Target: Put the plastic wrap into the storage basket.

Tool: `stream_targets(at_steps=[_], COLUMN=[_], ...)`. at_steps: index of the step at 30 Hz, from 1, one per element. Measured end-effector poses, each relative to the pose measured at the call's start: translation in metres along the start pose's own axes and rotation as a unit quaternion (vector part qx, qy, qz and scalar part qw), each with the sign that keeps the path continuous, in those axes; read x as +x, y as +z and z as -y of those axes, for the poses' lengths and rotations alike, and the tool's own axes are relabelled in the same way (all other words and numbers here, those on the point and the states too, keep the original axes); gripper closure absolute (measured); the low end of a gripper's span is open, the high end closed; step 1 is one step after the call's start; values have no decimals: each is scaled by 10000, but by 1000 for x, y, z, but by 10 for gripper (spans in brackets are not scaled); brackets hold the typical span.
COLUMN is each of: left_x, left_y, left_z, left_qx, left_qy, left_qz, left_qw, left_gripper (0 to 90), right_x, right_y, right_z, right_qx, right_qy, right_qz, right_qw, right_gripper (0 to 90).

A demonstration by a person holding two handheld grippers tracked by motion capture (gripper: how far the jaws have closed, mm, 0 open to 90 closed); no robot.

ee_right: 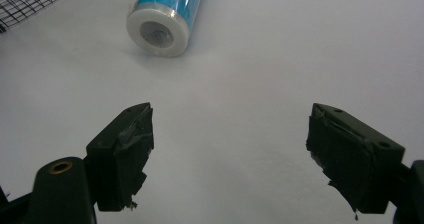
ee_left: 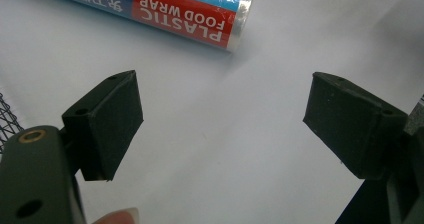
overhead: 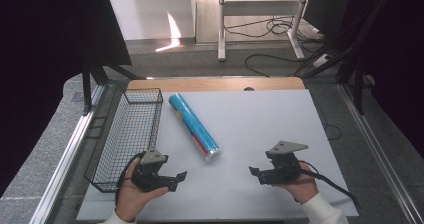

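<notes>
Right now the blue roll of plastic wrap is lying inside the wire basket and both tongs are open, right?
Not quite. The roll of plastic wrap lies on the white table beside the wire basket, not inside it, as the high view shows. Both the left tongs and the right tongs are open.

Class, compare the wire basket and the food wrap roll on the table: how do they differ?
The basket is black open mesh; the roll is a solid blue cylinder with a red label. The basket stands upright and empty; the roll lies on its side, beside it. Both rest on the white table.
</notes>
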State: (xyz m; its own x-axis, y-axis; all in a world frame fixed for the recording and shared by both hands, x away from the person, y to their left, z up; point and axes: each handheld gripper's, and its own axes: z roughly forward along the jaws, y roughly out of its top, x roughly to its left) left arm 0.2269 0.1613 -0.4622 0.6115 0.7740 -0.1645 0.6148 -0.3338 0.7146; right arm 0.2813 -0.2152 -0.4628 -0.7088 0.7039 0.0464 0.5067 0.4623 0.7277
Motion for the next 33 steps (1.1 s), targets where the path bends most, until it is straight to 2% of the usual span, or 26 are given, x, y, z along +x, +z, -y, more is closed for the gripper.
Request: stream_targets(at_steps=[6,7,13,14,25,32,33], left_x=[0,1,2,2,4,4,4], left_y=[-2,-2,-3,-3,-1,-1,0], left_z=[0,0,2,2,8,8,9], left_qx=[-13,-21,8,9,55,73,81], left_qy=[-7,-11,-16,-26,-53,-50,-49], left_qz=[-8,-10,-22,-25,-45,-39,-38], left_qw=[10000,10000,10000,10000,10000,10000,9999], left_gripper=[151,151,151,151,151,151,151], right_x=[0,-1,-1,0,9,15,16], right_y=[7,8,19,25,63,85,93], right_z=[-10,-13,-34,-44,-91,-111,-116], right_qx=[41,48,34,50,288,437,494], right_qy=[5,63,154,151,130,113,100], right_qz=[-19,-56,-148,-173,-380,-427,-436], right_qw=[10000,10000,9998,9997,9988,9981,9978], right_gripper=[194,194,198,197,195,193,193])
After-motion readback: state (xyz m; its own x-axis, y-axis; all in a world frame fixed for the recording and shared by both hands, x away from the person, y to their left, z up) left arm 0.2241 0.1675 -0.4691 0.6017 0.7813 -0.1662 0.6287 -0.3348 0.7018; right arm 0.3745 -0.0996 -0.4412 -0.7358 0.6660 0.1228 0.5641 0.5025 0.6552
